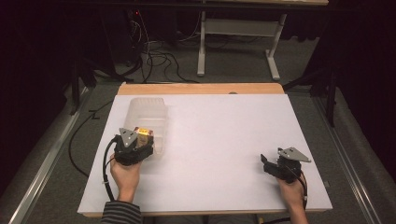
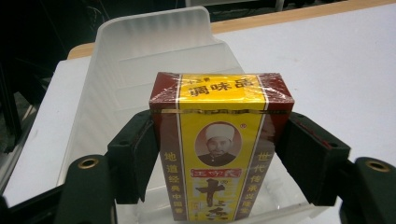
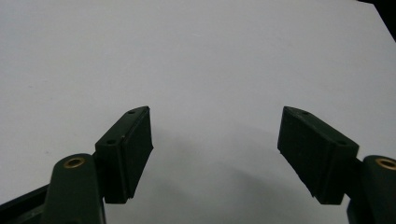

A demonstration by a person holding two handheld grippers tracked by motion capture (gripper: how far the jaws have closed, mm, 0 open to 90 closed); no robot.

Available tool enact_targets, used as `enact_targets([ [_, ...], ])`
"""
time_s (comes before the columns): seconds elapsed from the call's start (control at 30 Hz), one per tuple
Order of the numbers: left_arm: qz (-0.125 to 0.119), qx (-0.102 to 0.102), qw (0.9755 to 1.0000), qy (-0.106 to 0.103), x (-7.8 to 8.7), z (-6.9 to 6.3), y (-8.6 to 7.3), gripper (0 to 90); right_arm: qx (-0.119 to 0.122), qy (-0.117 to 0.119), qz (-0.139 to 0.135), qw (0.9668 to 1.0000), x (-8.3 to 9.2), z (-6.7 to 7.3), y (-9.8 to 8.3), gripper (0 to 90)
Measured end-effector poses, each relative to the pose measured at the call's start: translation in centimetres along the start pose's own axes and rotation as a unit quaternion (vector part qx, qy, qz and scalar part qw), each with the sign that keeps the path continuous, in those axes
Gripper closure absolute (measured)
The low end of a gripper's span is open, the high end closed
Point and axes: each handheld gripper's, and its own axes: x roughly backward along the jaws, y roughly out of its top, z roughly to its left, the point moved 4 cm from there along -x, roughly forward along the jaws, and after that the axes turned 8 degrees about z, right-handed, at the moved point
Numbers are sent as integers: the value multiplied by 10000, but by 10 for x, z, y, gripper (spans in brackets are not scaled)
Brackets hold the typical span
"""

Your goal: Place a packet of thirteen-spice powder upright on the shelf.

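Left gripper (image 2: pixel 219 154), jaws clamped on the sides of a red-and-yellow cardboard spice box (image 2: pixel 220 149), holds it upright over the translucent plastic bin (image 2: pixel 154 51), apparently for placing inside. Right gripper (image 3: pixel 215 154) rests spread apart, idle, on the white tabletop (image 3: pixel 196 56).

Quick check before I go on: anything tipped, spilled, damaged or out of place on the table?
Nothing stands out. The left gripper holds the seasoning box squarely between its fingers, above the clear plastic bin, which sits flat on the white table. The box looks undented. The right gripper is open over bare table. No spill.
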Motion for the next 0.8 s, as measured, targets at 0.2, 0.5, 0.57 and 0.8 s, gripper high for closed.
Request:
enact_targets([
  [0.2, 52, 31, 10000, 11, 3, 1, -3, 298, -3, 1, 1, 10000, 0, 0, 0, 269],
  [0.5, 83, 11, 10000, -8, 7, 2, -5, 258, -11, -8, 0, 10000, 0, 0, 0, 268],
  [0.57, 65, -13, 10000, 27, 8, 1, -5, 248, -8, -4, 2, 10000, 0, 0, 0, 268],
  [0.8, -41, -75, 9999, 143, 16, -1, -4, 233, -11, -6, 1, 10000, 0, 0, 0, 268],
])
